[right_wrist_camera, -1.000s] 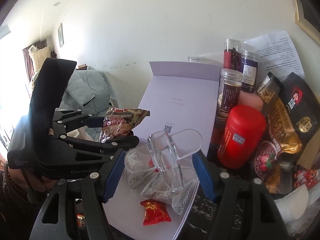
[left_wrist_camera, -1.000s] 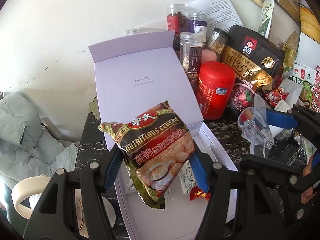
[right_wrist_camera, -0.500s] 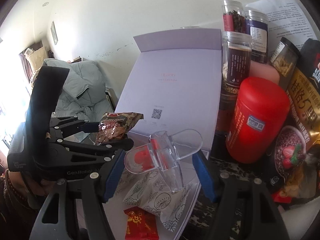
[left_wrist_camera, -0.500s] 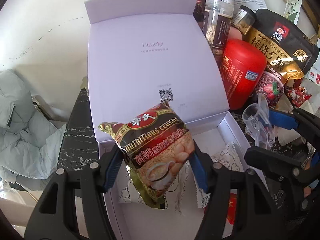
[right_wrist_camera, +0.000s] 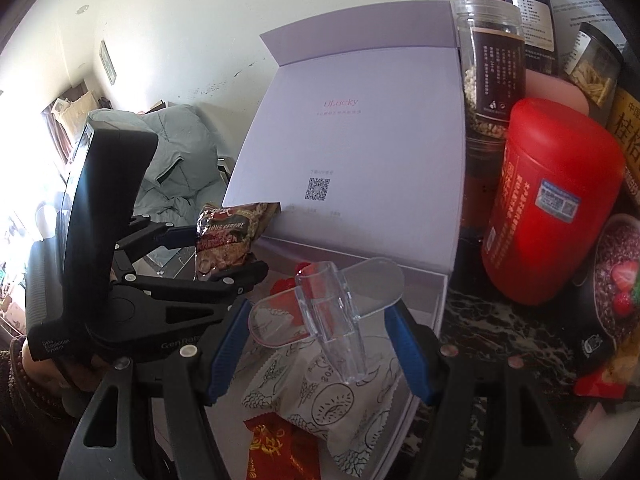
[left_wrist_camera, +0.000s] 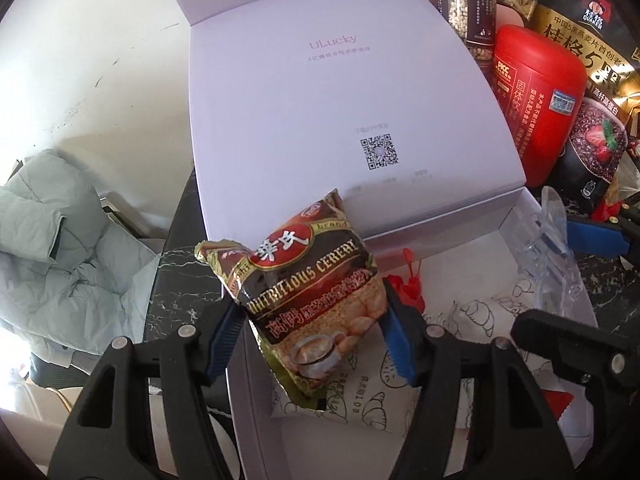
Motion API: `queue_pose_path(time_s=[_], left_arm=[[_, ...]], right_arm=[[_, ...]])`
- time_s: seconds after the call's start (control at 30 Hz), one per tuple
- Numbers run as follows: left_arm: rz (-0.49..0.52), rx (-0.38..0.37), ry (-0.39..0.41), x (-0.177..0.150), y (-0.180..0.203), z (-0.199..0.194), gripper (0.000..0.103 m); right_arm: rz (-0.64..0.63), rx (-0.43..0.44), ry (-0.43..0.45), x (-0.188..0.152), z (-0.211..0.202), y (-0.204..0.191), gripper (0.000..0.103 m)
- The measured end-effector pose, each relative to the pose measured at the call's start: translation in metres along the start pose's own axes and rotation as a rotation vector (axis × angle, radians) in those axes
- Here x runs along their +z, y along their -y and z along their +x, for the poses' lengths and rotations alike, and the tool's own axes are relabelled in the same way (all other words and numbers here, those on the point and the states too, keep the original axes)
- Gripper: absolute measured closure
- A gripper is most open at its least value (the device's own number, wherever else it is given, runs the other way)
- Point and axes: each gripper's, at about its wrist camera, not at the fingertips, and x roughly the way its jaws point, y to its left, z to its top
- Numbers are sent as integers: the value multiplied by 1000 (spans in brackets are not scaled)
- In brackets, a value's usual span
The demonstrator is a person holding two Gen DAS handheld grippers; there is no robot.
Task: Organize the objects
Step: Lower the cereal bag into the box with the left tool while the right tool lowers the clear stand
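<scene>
My left gripper is shut on a brown and gold cereal packet, held just above the left part of an open lavender box. The same cereal packet shows at the left in the right wrist view. My right gripper is shut on a clear plastic clip, hanging over the white printed snack packets inside the box. The clear clip also appears at the right of the left wrist view. A red candy wrapper lies in the box near its front.
The box lid stands raised behind the tray. To its right are a red canister, several clear jars and a black oat bag. A pale green jacket lies left of the dark marble table.
Both grippers have come down and closer to the open box, still holding the cereal packet and the clear clip. The box now looms larger in both views.
</scene>
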Motion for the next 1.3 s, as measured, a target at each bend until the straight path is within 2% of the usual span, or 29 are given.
queue_pose_path(time_s=[0.17,0.27,0.6,0.67,1.17,1.3], left_arm=[[-19,-16,-38,-3,-3,10,41],[-39,-70,-91,-5,-7,19,41],[-60,-52,-120,-7,-6,19,40],[-57,-39,-123,-7,-5,16,40],[-81,-111,-94,-5,2,-16,38],[-77,-120,-28,-4,5,-39,36]], right_arm=[[5,23,-44,-6,15,4,33],[23,16,-54,-8,19,9,33],[23,0,-69,-7,18,8,32],[22,5,-63,-6,15,8,28],[38,-36,11,8,-15,6,20],[28,-54,48,10,-38,4,17]])
